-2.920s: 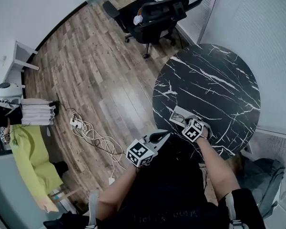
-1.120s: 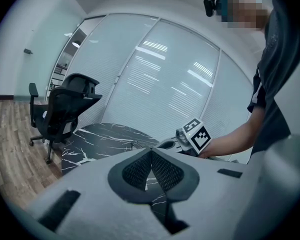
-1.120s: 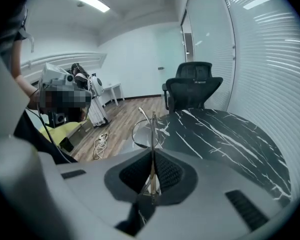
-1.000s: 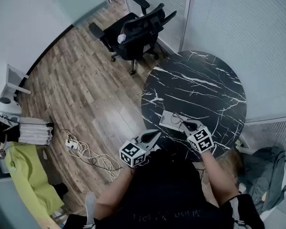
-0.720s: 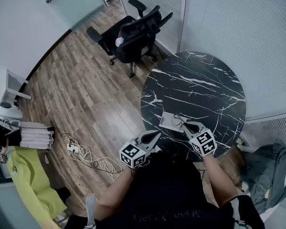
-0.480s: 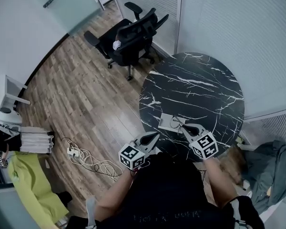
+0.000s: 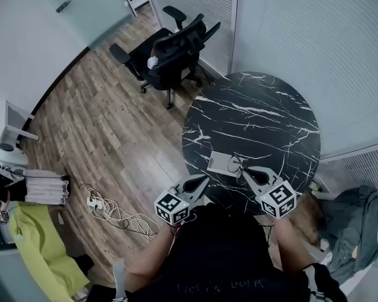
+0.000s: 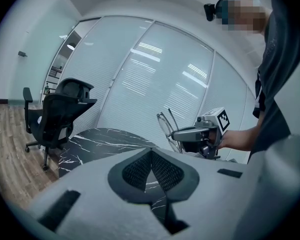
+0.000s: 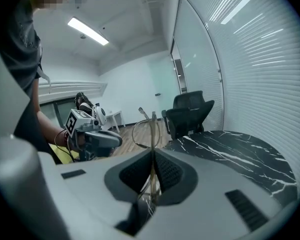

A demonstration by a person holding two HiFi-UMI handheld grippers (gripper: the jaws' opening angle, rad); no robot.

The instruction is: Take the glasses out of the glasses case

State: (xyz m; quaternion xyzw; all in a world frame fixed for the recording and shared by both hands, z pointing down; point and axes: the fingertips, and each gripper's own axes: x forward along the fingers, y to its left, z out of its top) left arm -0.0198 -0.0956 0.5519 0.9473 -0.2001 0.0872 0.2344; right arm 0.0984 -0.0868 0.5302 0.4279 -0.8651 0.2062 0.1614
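A pale open glasses case [image 7: 219, 163] lies near the front edge of the round black marble table [image 7: 264, 118]. My right gripper [image 7: 244, 171] is shut on thin wire-framed glasses [image 7: 234, 163] and holds them up just right of the case. In the right gripper view the glasses [image 9: 144, 125] stick out upright beyond the closed jaws of the right gripper [image 9: 153, 153]. My left gripper [image 7: 200, 181] hovers off the table's front-left rim, shut and empty; its own view shows the left gripper [image 8: 151, 152] closed, with the glasses [image 8: 166, 128] across from it.
A black office chair [image 7: 169, 48] stands on the wooden floor beyond the table's left side. Cables and a power strip [image 7: 113, 214] lie on the floor to the left. Blind-covered glass walls run behind the table. A dark bag [image 7: 351, 226] sits at the right.
The right gripper has drawn back from the case toward the person, carrying the glasses with it. The left gripper has hardly moved. The head view has shifted slightly.
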